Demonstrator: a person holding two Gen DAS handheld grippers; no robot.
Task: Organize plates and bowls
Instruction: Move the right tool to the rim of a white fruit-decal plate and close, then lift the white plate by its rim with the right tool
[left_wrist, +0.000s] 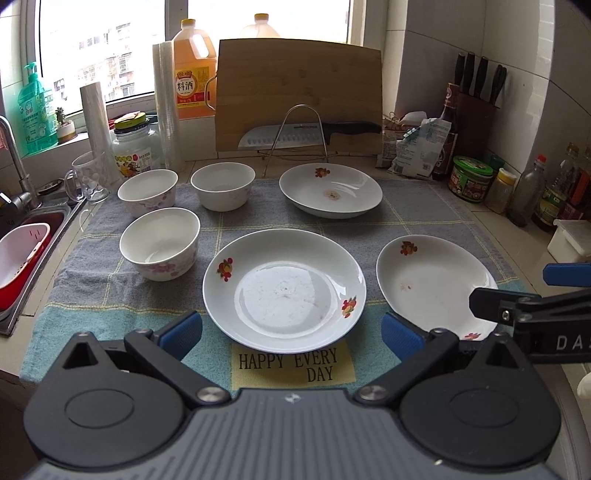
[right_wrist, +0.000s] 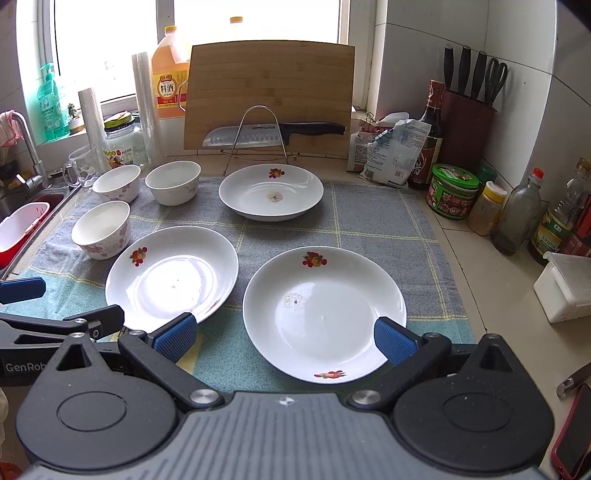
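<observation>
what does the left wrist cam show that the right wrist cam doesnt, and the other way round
Only the left wrist view shows the HAPPY EVERY DAY patch on the mat, just beyond the open left hand-held gripper.

Only the right wrist view shows a phone at the counter's right edge, and the whole right plate ahead of the open right hand-held gripper.

Both show three plates, three bowls, the cutting board with a knife, and the knife block.
</observation>
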